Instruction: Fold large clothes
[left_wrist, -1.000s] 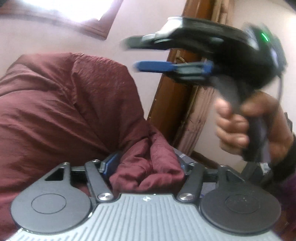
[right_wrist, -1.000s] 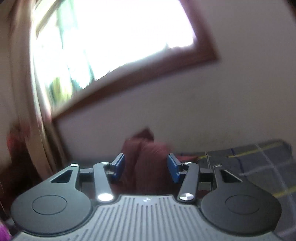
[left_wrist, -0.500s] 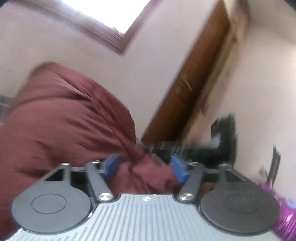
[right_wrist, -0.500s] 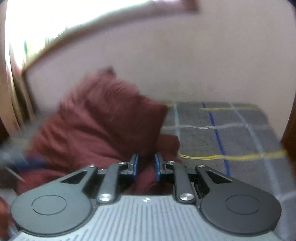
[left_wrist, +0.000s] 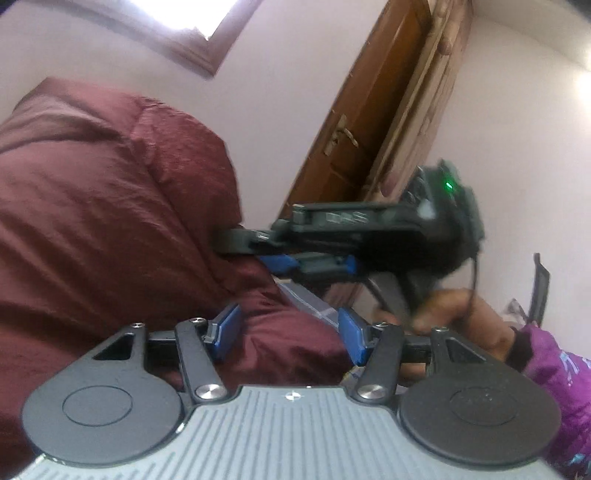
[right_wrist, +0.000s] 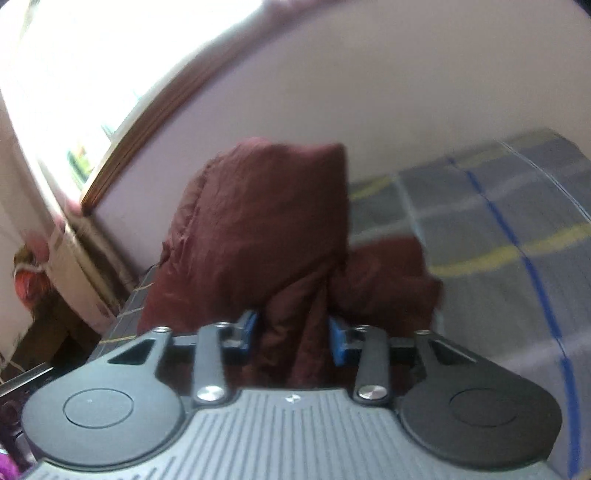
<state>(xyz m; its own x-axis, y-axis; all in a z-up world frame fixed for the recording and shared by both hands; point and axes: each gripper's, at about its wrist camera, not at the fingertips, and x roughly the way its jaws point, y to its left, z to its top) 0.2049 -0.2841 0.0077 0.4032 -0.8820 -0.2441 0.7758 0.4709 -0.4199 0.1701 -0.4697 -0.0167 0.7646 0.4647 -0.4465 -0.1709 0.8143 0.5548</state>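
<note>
Much of the maroon garment (left_wrist: 110, 221) runs off the left and bottom edges of the left wrist view, so we cannot make out its full shape or what kind of clothing it is. It is heaped and partly lifted above a bed covered in a grey checked blanket (right_wrist: 498, 240) with blue, yellow and white lines.

Our left claw (left_wrist: 288, 332) has a bunched fold of the cloth between its blue pads. The fold fills the gap on the left pad's side, but we cannot tell whether the right pad presses on it.

Our right claw (right_wrist: 291, 334) has a hanging bundle of the same fabric between its pads. Its jaws have just been opening a little, and both pads appear to touch the cloth. From the left wrist view this right claw (left_wrist: 266, 251) reaches in sideways, its tips buried in the fabric, with the hand (left_wrist: 461, 314) holding it blurred and half hidden behind our own claw body. A purple sleeve (left_wrist: 554, 373) is cut off at the right edge.

The room has pale walls, a brown wooden door (left_wrist: 369, 110) and a wood-framed window (right_wrist: 92, 74) blown out by daylight. The clutter at the lower left of the right wrist view is too blurred to name.
</note>
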